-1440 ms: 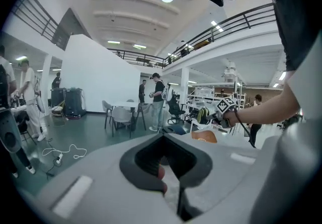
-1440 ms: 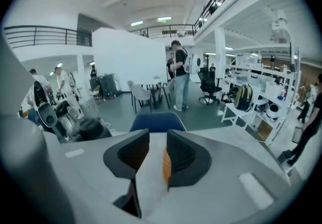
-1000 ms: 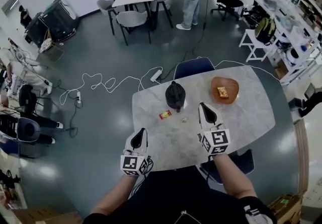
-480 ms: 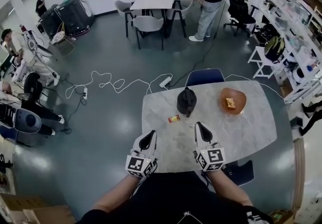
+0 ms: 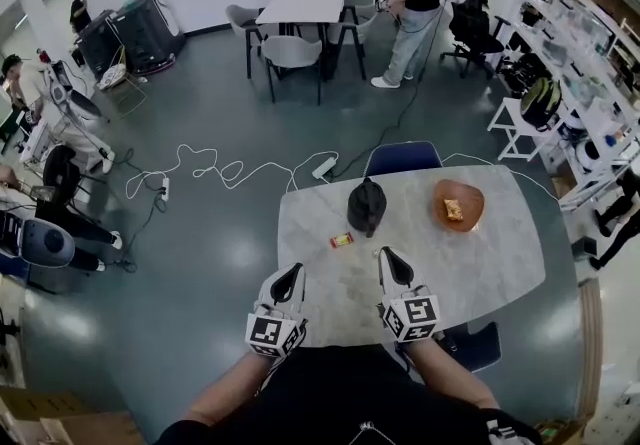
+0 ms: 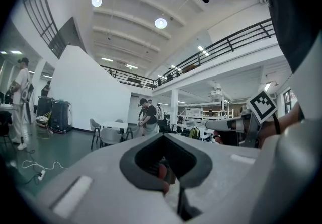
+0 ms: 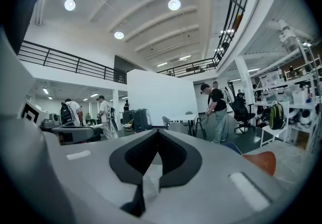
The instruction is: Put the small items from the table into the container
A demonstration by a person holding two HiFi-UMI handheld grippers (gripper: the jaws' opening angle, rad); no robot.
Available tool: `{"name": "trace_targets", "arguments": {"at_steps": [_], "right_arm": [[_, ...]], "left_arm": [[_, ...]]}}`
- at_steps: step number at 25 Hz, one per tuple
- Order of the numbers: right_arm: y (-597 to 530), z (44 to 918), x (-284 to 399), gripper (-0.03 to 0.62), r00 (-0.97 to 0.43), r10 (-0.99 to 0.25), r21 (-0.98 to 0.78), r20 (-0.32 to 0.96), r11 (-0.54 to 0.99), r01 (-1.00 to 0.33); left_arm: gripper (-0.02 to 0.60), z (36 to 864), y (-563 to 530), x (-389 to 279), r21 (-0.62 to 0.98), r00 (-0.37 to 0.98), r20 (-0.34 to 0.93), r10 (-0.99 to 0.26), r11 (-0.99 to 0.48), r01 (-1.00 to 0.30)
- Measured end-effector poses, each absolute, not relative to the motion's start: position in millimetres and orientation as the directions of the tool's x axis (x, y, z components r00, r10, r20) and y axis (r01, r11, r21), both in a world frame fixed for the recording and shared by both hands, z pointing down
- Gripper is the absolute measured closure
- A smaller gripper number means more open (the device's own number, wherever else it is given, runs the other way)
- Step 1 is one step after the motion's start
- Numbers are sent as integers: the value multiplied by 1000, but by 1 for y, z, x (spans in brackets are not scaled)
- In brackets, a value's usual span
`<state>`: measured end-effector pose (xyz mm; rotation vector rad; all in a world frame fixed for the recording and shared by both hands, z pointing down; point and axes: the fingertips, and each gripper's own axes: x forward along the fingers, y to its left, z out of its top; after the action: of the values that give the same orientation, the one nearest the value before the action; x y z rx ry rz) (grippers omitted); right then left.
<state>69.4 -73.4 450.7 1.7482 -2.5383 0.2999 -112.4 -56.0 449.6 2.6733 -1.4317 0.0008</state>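
Observation:
On the marble table (image 5: 480, 273) a red-and-yellow packet (image 5: 342, 240) lies left of centre. A tiny pale item (image 5: 376, 253) rests just at the tip of my right gripper (image 5: 384, 256), whose jaws are shut; I cannot tell whether they touch. The orange bowl (image 5: 458, 205) stands at the far right with a yellow snack (image 5: 453, 210) in it, and shows in the right gripper view as the bowl (image 7: 261, 161). My left gripper (image 5: 289, 273) hovers over the near left edge, jaws together and holding nothing. The red packet (image 6: 163, 171) shows through the gap behind the left gripper's (image 6: 162, 141) jaws.
A black cap (image 5: 366, 206) sits mid-table between the packet and the bowl. One blue chair (image 5: 400, 155) stands at the far side and another chair (image 5: 475, 343) at the near right. Cables (image 5: 220, 171) trail over the floor at left. A person (image 5: 405, 3) stands by a far table.
My right gripper has drawn back toward me and leftward, ending with its tip at the tiny pale item, still shut. The left gripper has barely shifted. The head view has swung slightly.

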Motion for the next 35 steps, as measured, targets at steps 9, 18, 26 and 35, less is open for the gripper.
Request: {"name": "trace_targets", "arguments": {"at_steps": [9,18,26,35], "right_arm": [[-75,452,71,566,-356,-923,-128,147,339,-932],[-78,454,76,566,-349,-924,-135,155,330,-934],[-99,525,97,565,-319,-896,-142,309,288,-947],[-120,705,127,489,-247,-709,-232,660,120,-965]], "left_arm": [[581,451,-59,-112,93,561,52,-826,-555,-827],[578,430,-52,-97,149,641,-41,-766,-639,-754],[578,452,-57,-108,175,606,16,-795,-595,-785],[578,478,-46,-133,194,539,111,-835,-514,-836]]}}
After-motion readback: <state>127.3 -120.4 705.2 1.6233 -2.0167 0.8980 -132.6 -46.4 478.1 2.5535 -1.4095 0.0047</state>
